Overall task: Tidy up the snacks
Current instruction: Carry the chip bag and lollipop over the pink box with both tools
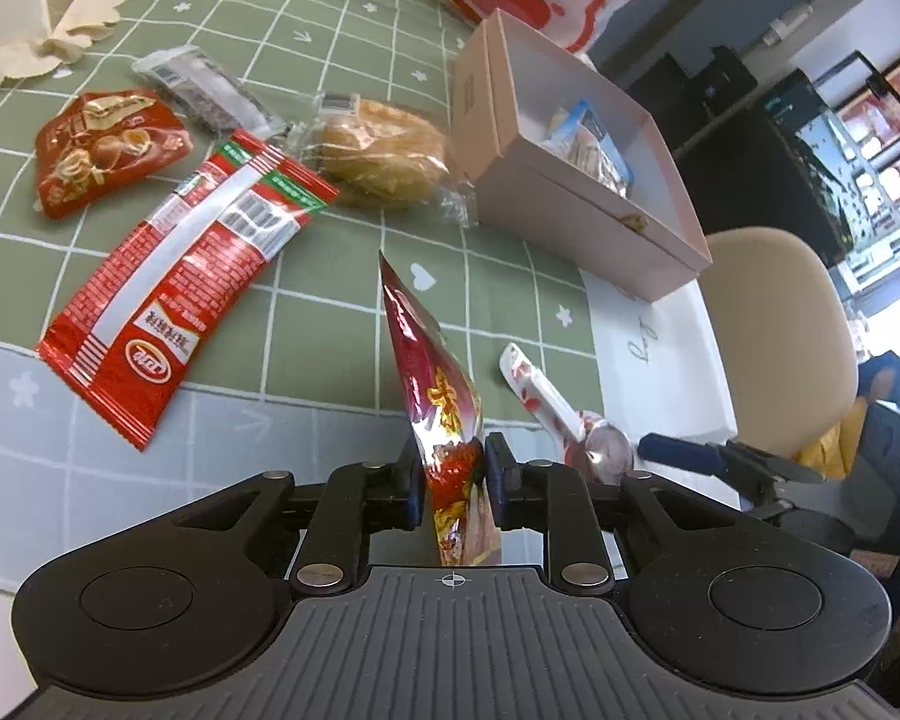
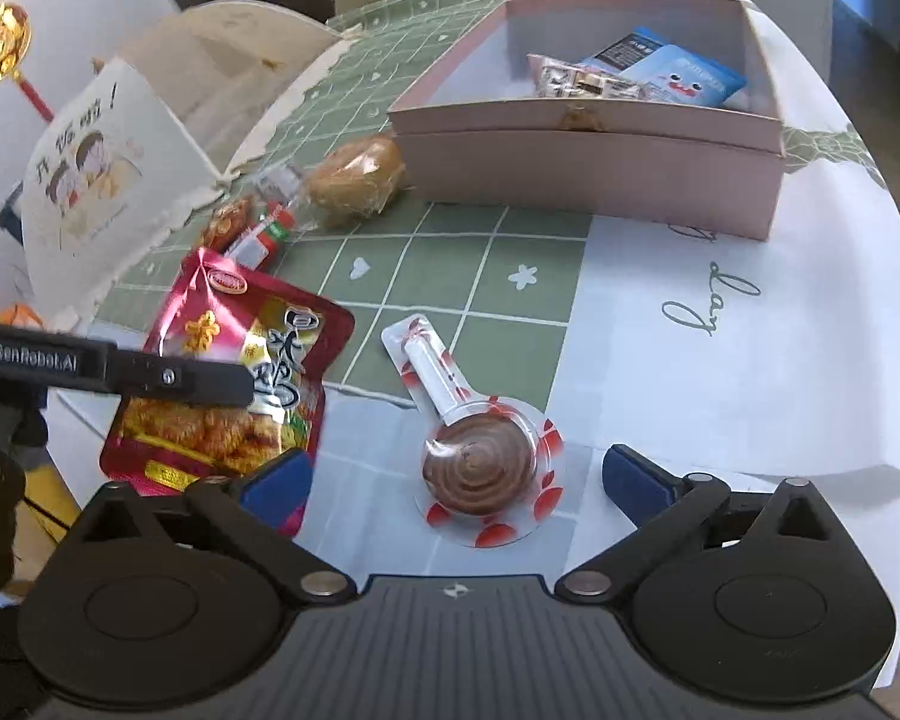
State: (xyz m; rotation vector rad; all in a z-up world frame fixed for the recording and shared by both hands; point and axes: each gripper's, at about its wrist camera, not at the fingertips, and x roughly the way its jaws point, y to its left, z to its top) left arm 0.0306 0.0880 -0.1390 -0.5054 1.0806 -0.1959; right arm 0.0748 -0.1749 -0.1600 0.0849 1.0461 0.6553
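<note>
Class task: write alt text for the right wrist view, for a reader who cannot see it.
The right tool, wide open, hovers over a wrapped chocolate swirl lollipop on the table. The left tool grips a pink snack pouch; behind stands a pink box holding snacks.

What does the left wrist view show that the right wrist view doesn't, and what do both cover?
Only the left wrist view: the left gripper, jaws shut on the foil pouch, and the dark wrapped bar.

Only the right wrist view: the pouch's printed face, the right gripper's open jaws around the lollipop, and the cartoon card.

Both: the pink box, the wrapped bun, the lollipop.
</note>
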